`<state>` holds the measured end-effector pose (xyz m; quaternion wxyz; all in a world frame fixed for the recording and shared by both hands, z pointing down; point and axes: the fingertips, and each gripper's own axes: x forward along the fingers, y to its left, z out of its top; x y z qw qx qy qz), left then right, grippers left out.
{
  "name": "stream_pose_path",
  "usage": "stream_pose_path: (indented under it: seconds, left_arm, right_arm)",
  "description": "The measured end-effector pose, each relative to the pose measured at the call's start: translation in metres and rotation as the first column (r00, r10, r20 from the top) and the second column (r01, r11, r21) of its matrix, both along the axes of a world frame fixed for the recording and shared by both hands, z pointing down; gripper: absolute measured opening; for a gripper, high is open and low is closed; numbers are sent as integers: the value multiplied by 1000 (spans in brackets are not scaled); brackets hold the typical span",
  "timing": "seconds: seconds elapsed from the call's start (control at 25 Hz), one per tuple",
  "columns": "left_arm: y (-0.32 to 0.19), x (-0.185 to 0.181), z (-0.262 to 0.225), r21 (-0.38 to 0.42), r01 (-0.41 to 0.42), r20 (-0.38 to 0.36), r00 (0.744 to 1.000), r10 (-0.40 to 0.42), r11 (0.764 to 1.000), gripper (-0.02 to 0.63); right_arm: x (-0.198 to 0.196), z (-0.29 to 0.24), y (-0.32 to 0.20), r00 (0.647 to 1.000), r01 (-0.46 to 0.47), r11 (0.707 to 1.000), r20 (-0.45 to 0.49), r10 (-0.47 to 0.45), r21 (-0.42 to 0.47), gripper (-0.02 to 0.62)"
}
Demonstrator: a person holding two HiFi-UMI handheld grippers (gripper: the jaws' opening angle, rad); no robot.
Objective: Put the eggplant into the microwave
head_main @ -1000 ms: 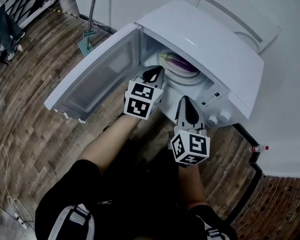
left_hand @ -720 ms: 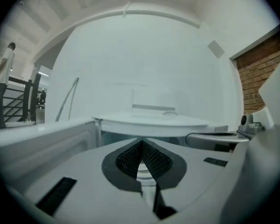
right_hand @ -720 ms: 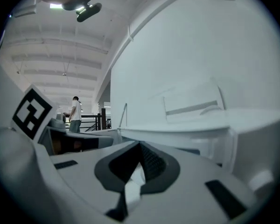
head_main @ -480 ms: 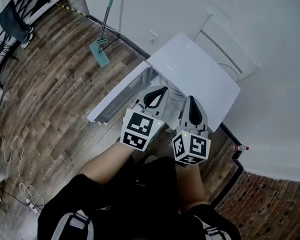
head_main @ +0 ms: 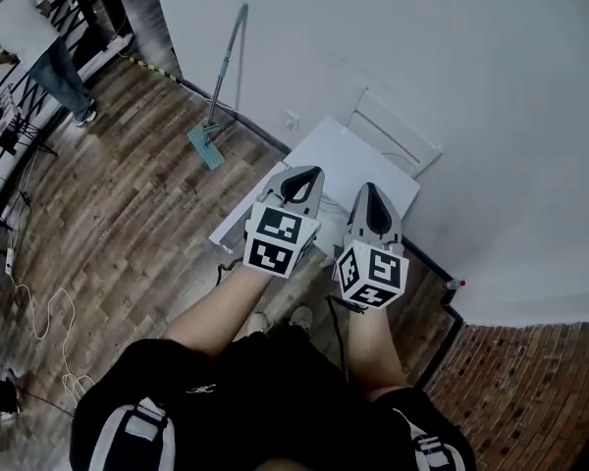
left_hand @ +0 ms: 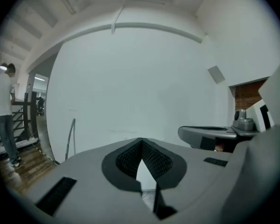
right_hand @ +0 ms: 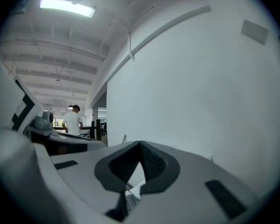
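above the microwave (head_main: 346, 157), left gripper (head_main: 308, 171) and right gripper (head_main: 371, 187), jaws together, empty

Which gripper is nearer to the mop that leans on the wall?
Left. The left gripper is on the side of the mop; the right gripper is beside it, farther away.

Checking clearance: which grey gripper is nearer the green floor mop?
The grey left gripper; the right gripper lies on its far side from the mop.
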<state>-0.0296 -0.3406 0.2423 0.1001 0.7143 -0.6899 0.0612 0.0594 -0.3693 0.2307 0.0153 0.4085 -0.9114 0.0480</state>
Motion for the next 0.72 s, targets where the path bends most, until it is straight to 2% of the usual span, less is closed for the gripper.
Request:
stream_pose_path:
  seconds: [0.16, 0.32, 0.52, 0.72]
  left_arm:
    - [12, 16, -12, 9, -45, -13, 999, 45, 999, -2]
    - [18, 19, -21, 27, -53, -28, 998, 53, 998, -2]
    - [25, 20, -32, 52, -74, -20, 997, 75, 996, -2]
    - [36, 15, -34, 66, -84, -20, 996, 86, 994, -2]
  right_arm:
    - [5, -13, 16, 1000, -3, 1000, 12, 3, 27, 12]
    - [7, -21, 28, 1000, 9, 999, -3, -9, 52, 12]
    - [7, -25, 36, 1000, 14, 1000, 19, -15, 23, 12]
    - [3, -26, 47, 1000, 4, 999, 18, -4, 32, 12]
